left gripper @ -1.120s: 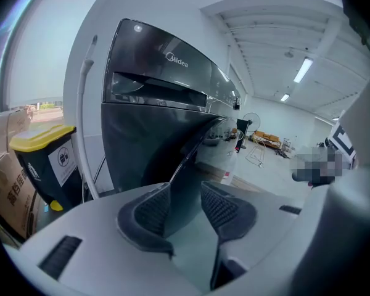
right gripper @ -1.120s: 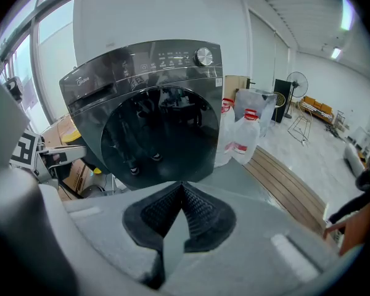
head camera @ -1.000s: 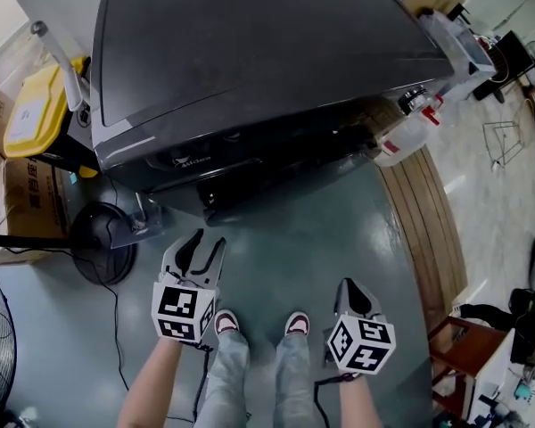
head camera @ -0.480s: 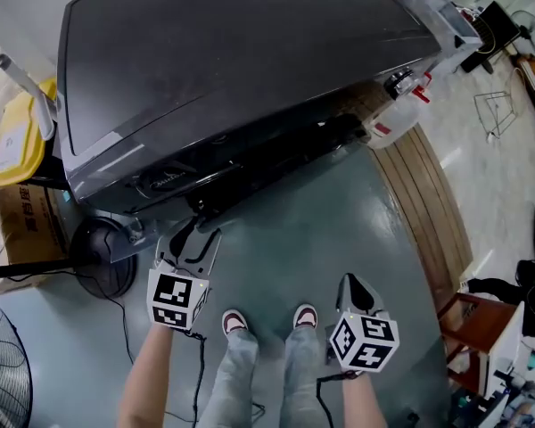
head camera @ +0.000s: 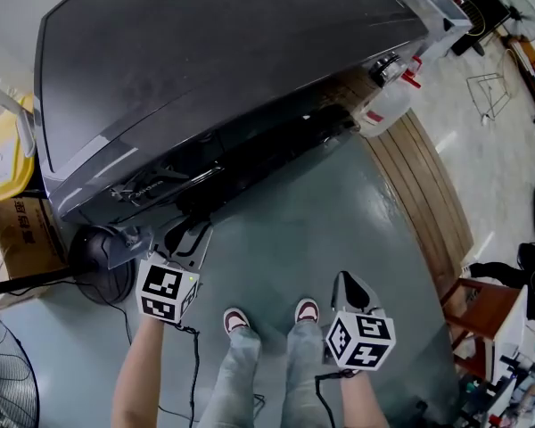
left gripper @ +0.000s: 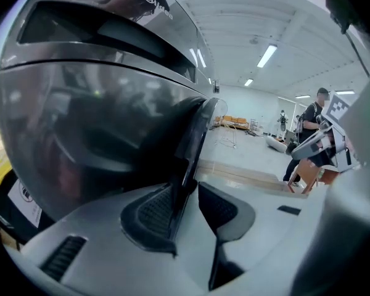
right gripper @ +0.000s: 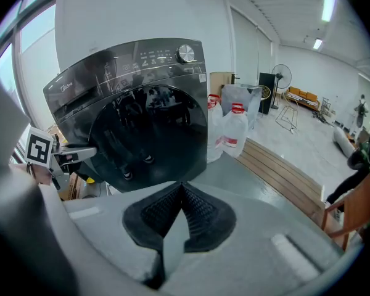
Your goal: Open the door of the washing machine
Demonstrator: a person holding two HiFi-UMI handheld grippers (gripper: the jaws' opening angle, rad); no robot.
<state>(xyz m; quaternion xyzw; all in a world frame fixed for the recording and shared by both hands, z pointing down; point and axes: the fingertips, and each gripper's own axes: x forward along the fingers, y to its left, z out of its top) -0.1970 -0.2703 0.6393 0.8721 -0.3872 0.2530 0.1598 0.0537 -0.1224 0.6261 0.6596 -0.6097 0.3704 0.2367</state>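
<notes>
The washing machine (head camera: 214, 61) stands at the far side of the scene on the grey floor (head camera: 321, 212), its dark round door (right gripper: 148, 134) facing the near side, where the person stands. The left tool (left gripper: 186, 193) is up against the left part of the machine front. Its jaws are spread, and the dark raised door edge (left gripper: 194, 134) runs down between them, close to the left pad (left gripper: 154, 211) and clear of the right pad (left gripper: 221, 205). No grip has been made. Whether the door is latched or slightly ajar cannot be determined. The right tool (right gripper: 182, 193) hangs low on the near right, well apart from the machine, with its jaws pressed together and nothing between them. Judged step: closing on the door edge before the pull. Hazards: the edge sits off-centre in the jaws, so closing may catch only a thin lip, and the pads could slip off once load is applied. A pull not directed along the door's swing would likely twist the tool off the edge. The black stand base (head camera: 98, 252) lies just beside the left tool and could be struck during the pull. The shoes (head camera: 236, 319) stand near the machine front, and the opening door may sweep towards them.
</notes>
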